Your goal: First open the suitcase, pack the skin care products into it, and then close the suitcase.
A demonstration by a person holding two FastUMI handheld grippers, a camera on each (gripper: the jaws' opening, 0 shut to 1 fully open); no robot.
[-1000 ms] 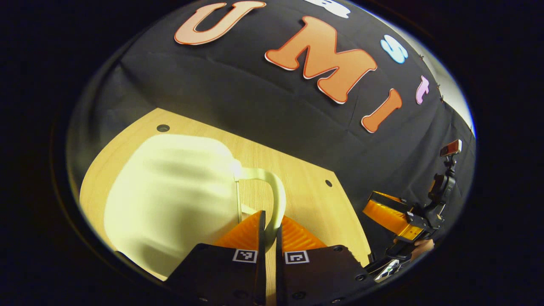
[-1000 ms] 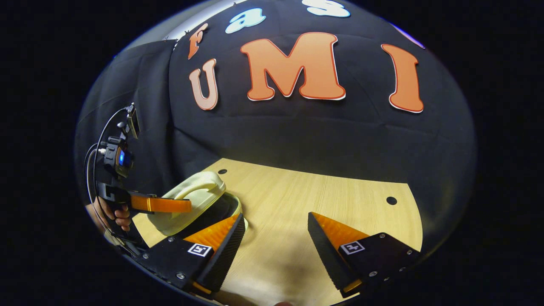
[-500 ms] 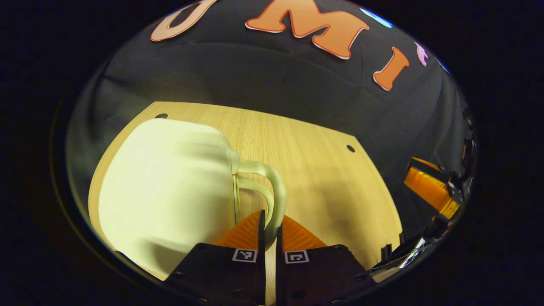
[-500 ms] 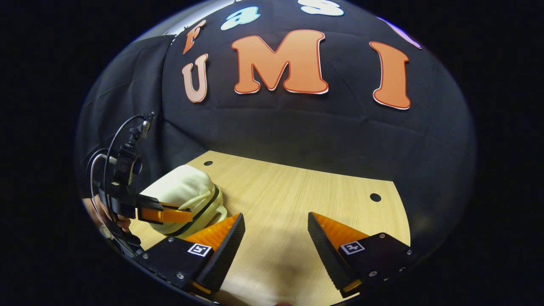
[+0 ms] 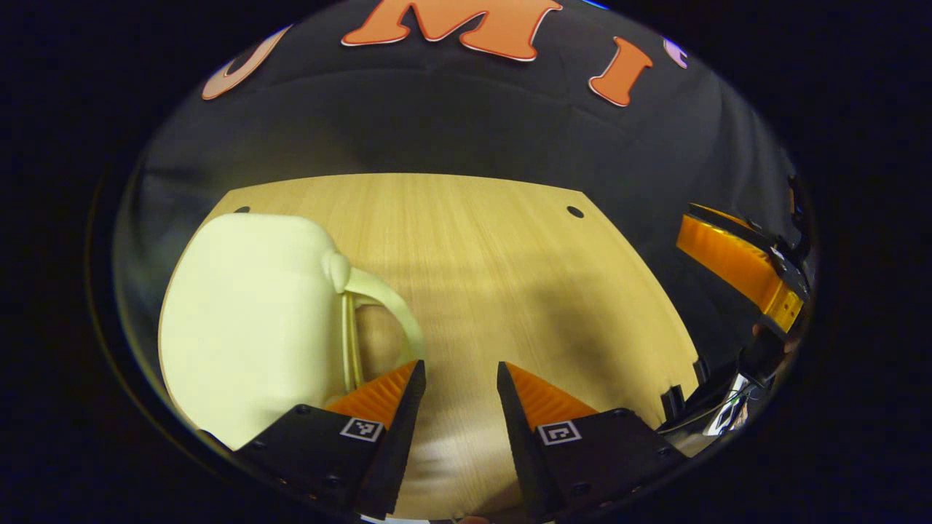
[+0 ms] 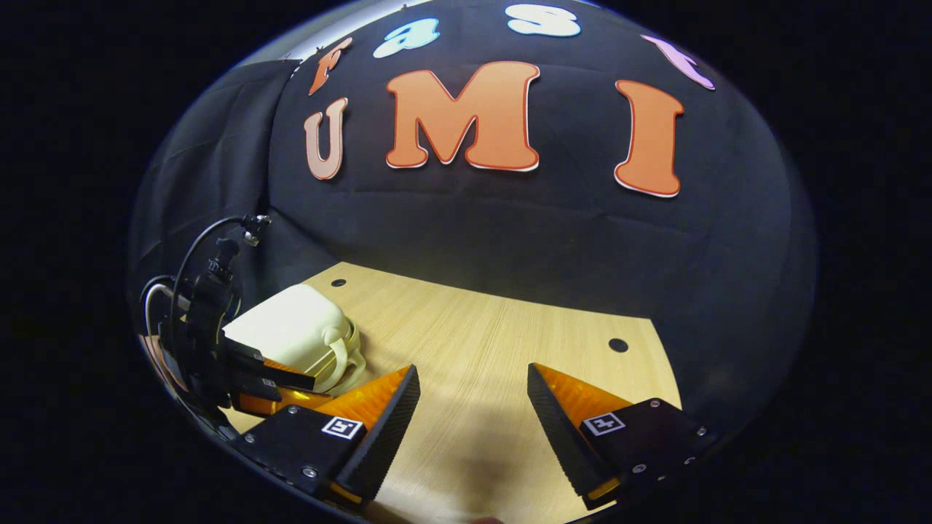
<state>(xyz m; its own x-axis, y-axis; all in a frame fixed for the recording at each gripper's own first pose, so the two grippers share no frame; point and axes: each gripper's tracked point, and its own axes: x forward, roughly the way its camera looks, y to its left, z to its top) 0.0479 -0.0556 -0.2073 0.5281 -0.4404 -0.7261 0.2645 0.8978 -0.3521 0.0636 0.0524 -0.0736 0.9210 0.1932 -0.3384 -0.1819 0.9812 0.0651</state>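
Note:
A small cream suitcase point(image 5: 247, 313) lies shut on the wooden table point(image 5: 502, 247), its curved handle point(image 5: 389, 316) pointing toward my left gripper point(image 5: 459, 375). That gripper is open, with its near finger just below the handle and bare wood between the fingers. In the right gripper view the suitcase point(image 6: 291, 331) sits at the table's left end with the left gripper point(image 6: 309, 389) in front of it. My right gripper point(image 6: 473, 378) hangs open over the table's middle, holding nothing. It also appears at the right of the left gripper view as the right gripper point(image 5: 735, 266).
Black cloth walls stand close behind and beside the table. Small round holes point(image 6: 617, 345) mark the tabletop near its far corners. A hand point(image 6: 156, 360) holds the left gripper at the table's left edge. Bare wood point(image 6: 495, 335) stretches right of the suitcase.
The left gripper lowered the lid by the handle until the suitcase shut, then let go and opened, tilting down. The right gripper stayed open and barely moved.

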